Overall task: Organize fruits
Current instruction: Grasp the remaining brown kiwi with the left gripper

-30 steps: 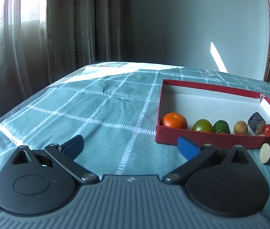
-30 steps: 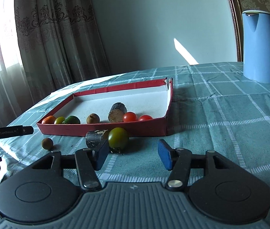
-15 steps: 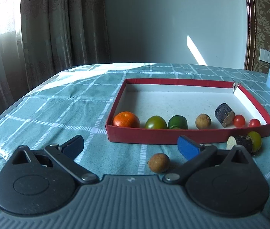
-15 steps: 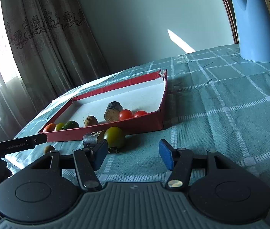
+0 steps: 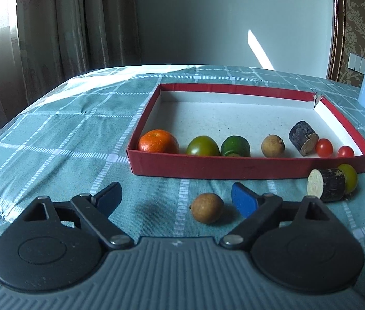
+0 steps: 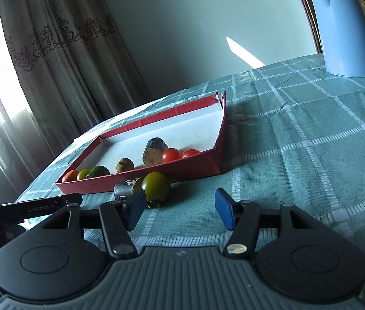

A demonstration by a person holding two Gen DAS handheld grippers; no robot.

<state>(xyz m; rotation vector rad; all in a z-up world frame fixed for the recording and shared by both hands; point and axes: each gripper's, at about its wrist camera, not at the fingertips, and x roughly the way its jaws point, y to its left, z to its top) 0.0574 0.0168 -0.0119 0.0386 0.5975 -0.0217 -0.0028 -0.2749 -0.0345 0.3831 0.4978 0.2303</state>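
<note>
- The table is covered by a teal checked tablecloth [image 5: 53,134], and all things stand on it.
- A blue kettle [image 6: 342,25] stands far back at the right side, well apart from the fruits.
- The red tray [image 5: 247,171] with white floor lies in the middle. Along its near wall there is a row: an orange [image 5: 158,142], a green tomato [image 5: 202,146], a dark green fruit [image 5: 235,146], a brown longan [image 5: 272,146], a dark cut piece [image 5: 303,137] and two cherry tomatoes [image 5: 324,147].
- The left gripper [image 5: 176,199] is low over the cloth, its jaws are wide but closing. A second longan [image 5: 206,208] lies on the cloth between them, nearer to the right pad; the pads do not press it.
- The right gripper [image 6: 180,210] has its jaws half open and nothing is between them.
- Outside the tray, just beside its near wall, lie another cut piece [image 5: 327,184] and a yellow-green tomato [image 6: 156,186], touching each other.
</note>
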